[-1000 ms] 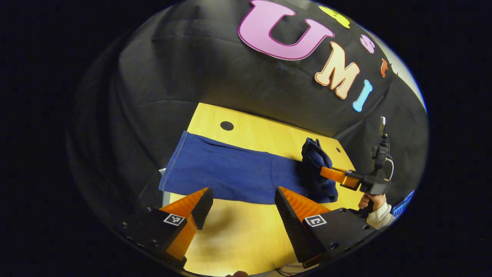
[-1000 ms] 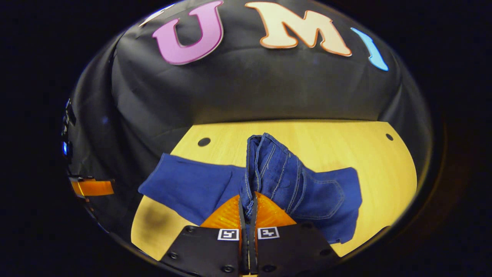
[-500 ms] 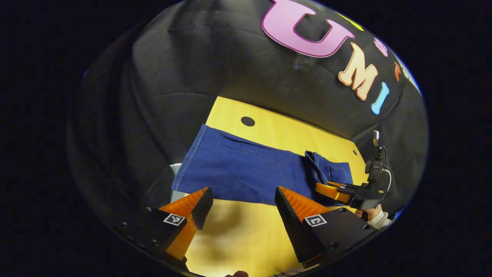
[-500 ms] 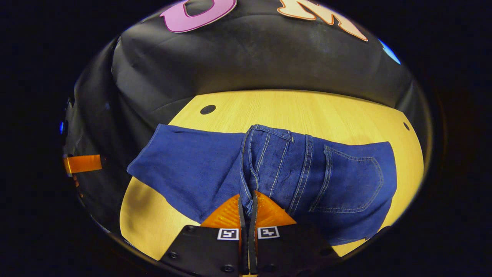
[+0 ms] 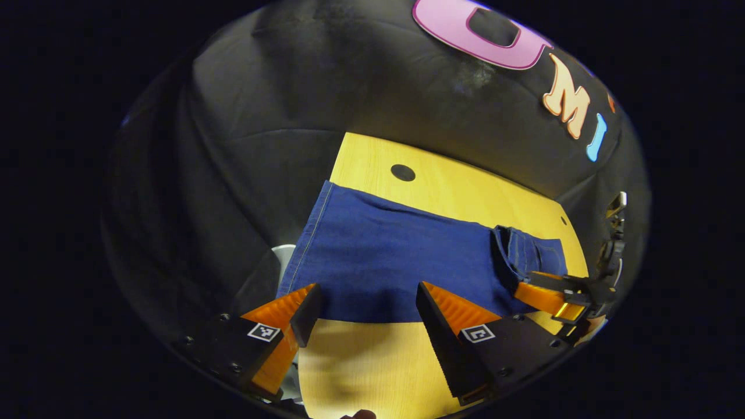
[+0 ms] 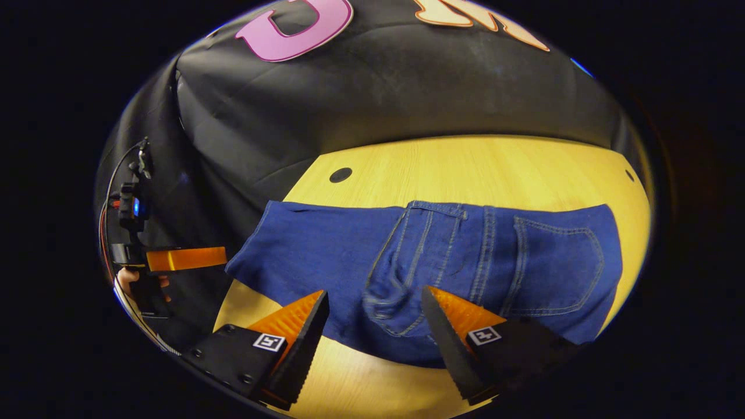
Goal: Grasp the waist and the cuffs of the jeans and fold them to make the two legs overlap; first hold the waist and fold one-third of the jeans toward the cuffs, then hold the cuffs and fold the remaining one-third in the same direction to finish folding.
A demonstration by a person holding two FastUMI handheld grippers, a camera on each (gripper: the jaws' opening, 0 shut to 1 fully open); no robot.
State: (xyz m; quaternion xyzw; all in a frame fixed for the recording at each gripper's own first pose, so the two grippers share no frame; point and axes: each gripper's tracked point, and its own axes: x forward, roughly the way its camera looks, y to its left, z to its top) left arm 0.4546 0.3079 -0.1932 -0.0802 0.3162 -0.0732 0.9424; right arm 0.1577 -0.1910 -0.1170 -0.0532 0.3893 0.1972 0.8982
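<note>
From the left gripper view, the jeans (image 5: pixel 401 256) lie flat across the pale wooden table (image 5: pixel 372 366), the cuff end at the left reaching the table's edge by the black cloth wall (image 5: pixel 279 110). A round dark hole (image 5: pixel 403 172) sits in the tabletop just beyond the denim. The left gripper (image 5: pixel 366 302) hangs over the near hem of the legs with its fingers spread wide, nothing between them. Over at the right, the waist part is folded onto the legs, and the other gripper reaches in beside it.

In the right gripper view, a hand (image 6: pixel 131 278) at the far left holds the left gripper off the table's end. The jeans (image 6: pixel 442 262) stretch to the right, the folded waist section showing seams and a back pocket (image 6: pixel 553 267). The right gripper (image 6: pixel 375 317) is parted wide above the near edge of that fold, gripping nothing.
</note>
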